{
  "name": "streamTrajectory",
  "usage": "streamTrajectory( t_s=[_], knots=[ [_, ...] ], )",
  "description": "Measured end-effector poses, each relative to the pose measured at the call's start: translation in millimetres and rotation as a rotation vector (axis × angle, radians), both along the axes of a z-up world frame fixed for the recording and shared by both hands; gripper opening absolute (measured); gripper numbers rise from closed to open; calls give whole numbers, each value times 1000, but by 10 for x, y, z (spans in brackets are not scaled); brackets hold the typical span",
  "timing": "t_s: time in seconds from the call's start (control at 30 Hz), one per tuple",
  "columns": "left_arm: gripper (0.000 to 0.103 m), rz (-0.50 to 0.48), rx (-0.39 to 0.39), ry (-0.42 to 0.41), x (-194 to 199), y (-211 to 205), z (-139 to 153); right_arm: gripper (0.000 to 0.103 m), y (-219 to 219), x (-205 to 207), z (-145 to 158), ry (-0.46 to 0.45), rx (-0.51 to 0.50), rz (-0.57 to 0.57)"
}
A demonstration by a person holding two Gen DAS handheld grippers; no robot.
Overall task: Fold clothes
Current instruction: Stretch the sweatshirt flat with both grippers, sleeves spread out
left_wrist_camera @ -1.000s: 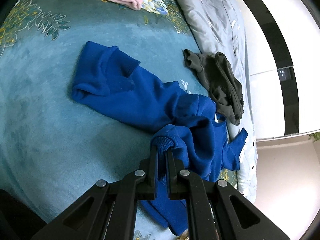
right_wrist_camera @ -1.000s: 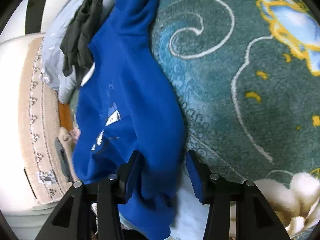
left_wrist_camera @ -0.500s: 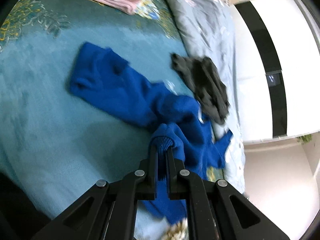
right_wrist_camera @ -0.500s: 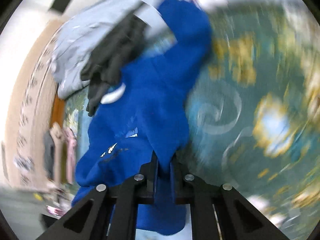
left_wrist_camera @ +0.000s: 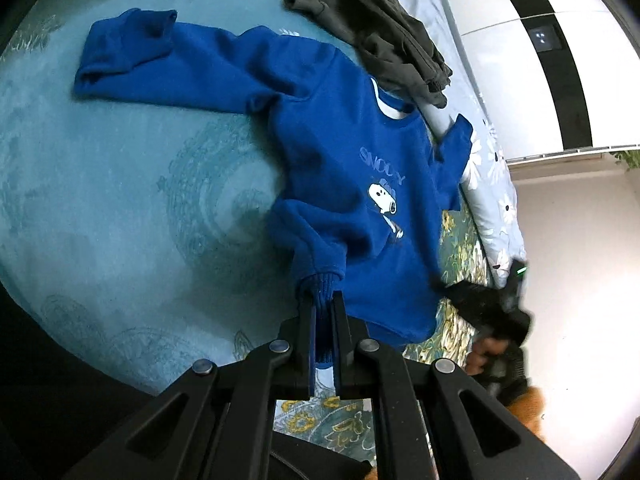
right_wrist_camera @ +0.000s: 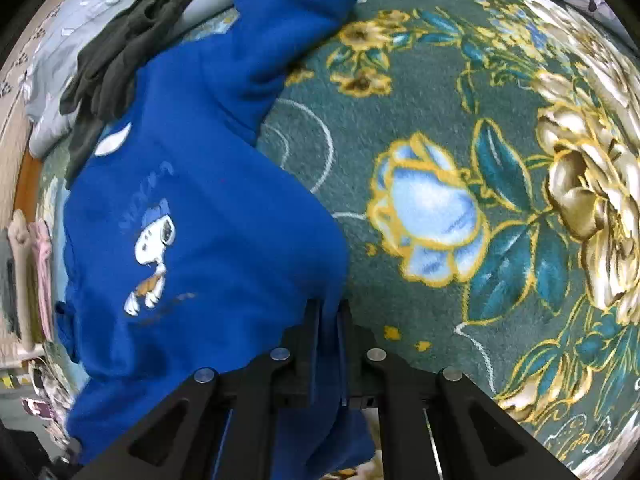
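We are in a home bedroom: a flowered blanket [right_wrist_camera: 460,128] covers the bed, clothes [left_wrist_camera: 384,32] beside a grey quilt [left_wrist_camera: 452,40].

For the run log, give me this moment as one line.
left gripper: shut on blue sweatshirt hem | right gripper: shut on hem | sweatshirt: print up on blanket

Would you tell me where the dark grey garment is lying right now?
In the left wrist view, the dark grey garment lies upper right, overlapping the blue sweatshirt's collar and the grey quilt.

The left gripper [left_wrist_camera: 323,312] pinches the ribbed hem of the blue sweater [left_wrist_camera: 340,168]; it lies print-up on the blanket [left_wrist_camera: 120,200]; dark clothes [left_wrist_camera: 384,36] touch its collar.
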State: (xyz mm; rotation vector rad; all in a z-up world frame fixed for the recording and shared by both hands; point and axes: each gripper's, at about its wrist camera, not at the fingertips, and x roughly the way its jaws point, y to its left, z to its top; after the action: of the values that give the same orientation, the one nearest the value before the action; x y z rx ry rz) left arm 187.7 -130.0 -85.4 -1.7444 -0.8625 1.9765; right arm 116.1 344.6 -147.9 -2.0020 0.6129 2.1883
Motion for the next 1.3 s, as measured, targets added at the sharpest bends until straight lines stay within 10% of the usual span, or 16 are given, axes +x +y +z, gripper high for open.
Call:
streamTrajectory(
  t_s=[0.3,0.77,1.3],
  knots=[
    [24,139,29,91,-176,-487,194,12,137,-52,271,56,-34,61],
    [30,256,-409,123,-965,-1099,-89,12,158,-160,563,230,-181,-6],
    [33,-123,-895,180,-1514,-481,-697,12,-55,-376,291,130,-247,-51]
  ],
)
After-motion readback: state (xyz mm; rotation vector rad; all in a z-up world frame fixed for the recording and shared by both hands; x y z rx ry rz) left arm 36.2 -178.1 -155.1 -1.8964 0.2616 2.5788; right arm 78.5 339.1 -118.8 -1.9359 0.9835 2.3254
